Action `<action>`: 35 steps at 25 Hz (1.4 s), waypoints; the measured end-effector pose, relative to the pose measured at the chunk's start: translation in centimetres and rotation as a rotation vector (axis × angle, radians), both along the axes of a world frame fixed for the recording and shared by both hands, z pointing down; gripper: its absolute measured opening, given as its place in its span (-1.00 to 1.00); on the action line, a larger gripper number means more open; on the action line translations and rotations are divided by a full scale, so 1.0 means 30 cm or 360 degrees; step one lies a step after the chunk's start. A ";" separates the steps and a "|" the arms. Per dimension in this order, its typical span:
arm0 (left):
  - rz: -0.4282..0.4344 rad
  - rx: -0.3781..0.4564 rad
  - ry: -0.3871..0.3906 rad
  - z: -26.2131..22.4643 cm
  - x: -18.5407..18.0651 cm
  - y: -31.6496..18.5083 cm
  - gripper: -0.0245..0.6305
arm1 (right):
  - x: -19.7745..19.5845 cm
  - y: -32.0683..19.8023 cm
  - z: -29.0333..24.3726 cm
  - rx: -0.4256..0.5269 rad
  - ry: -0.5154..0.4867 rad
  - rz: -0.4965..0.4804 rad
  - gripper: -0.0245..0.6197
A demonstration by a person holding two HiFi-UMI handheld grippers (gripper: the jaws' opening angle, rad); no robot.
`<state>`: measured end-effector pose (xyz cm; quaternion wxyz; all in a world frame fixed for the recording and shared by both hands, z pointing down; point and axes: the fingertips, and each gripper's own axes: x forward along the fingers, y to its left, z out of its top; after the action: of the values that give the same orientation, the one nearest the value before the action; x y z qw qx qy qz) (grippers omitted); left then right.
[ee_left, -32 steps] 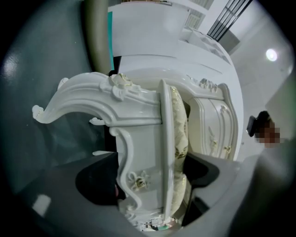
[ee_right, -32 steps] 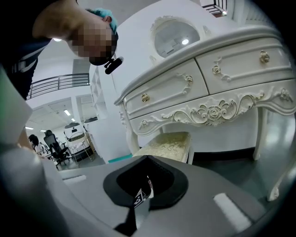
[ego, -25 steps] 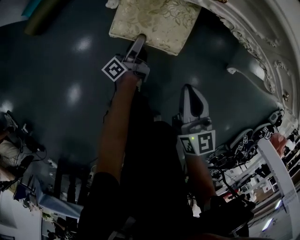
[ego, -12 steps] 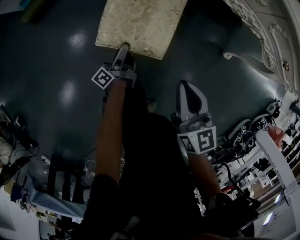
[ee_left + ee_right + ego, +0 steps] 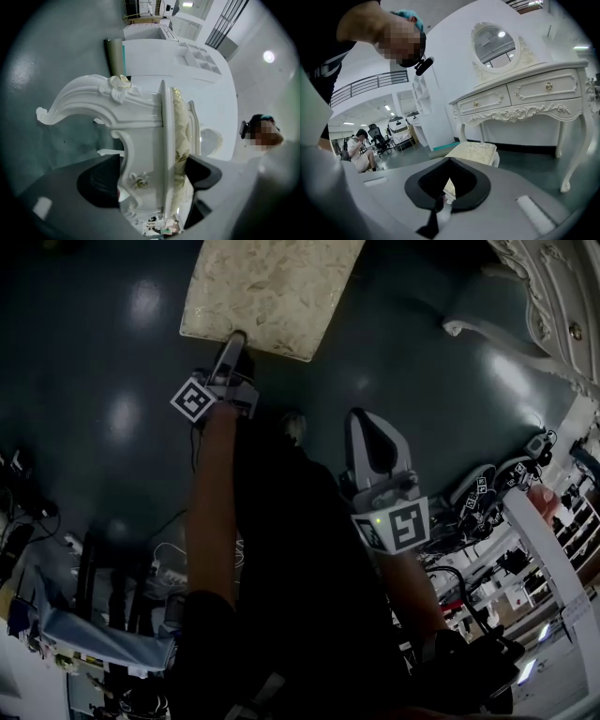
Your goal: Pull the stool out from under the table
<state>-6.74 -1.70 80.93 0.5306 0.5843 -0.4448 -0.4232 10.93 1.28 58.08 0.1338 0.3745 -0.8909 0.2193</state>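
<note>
Fingers of my left gripper [image 5: 153, 179] spread wide, clamping the white carved stool with cream floral cushion [image 5: 140, 123] between them; my right gripper's [image 5: 443, 199] fingers meet on nothing.

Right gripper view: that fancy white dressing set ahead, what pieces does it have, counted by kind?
Table: 1
Oval mirror: 1
Drawers: 2
Stool: 1
Total: 5
</note>
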 end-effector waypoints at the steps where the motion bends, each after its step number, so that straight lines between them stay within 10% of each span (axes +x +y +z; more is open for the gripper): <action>1: 0.0022 -0.0004 -0.0001 0.000 0.007 0.039 0.38 | -0.006 0.033 0.003 -0.0008 -0.0004 -0.0009 -0.93; 8: 0.0066 -0.0005 -0.0006 -0.032 -0.026 0.347 0.35 | -0.099 0.282 -0.010 -0.0023 -0.0068 -0.0005 -0.93; 35: 0.0129 -0.0058 0.0071 -0.021 -0.066 0.659 0.40 | -0.210 0.399 -0.044 -0.0048 0.0041 -0.0075 -0.93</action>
<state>-8.72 18.08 80.30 0.5677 0.5825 -0.4164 -0.4062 4.63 13.26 56.77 0.1559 0.3540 -0.8944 0.2248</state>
